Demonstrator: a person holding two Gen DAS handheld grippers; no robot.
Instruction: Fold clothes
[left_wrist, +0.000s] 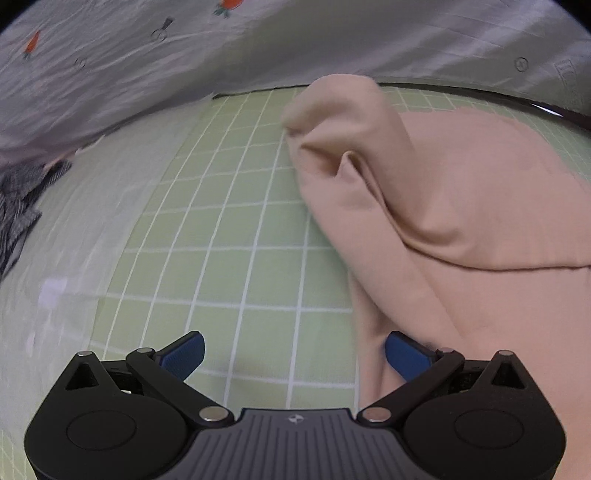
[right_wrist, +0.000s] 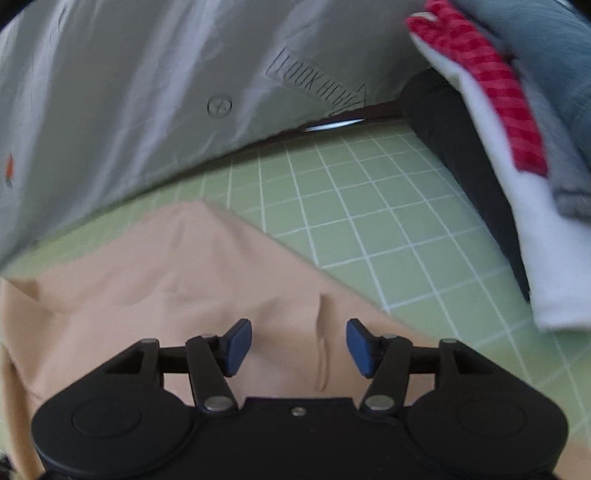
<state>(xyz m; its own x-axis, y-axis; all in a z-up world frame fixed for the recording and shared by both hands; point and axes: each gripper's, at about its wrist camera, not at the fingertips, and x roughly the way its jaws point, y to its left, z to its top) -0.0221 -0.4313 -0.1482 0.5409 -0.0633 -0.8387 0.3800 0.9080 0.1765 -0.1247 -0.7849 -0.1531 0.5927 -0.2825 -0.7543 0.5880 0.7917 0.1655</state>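
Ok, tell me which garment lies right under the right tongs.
The peach garment, spread on the green mat; the red-striped, white and grey clothes sit stacked off to the right.

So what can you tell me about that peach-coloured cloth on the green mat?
The peach cloth is a plain, soft, knit-looking garment lying on the green grid mat. It is partly folded: one layer lies doubled over another, with a raised, rumpled hump at its far end and a small crease. Nothing grips it; both claws hover open above it.
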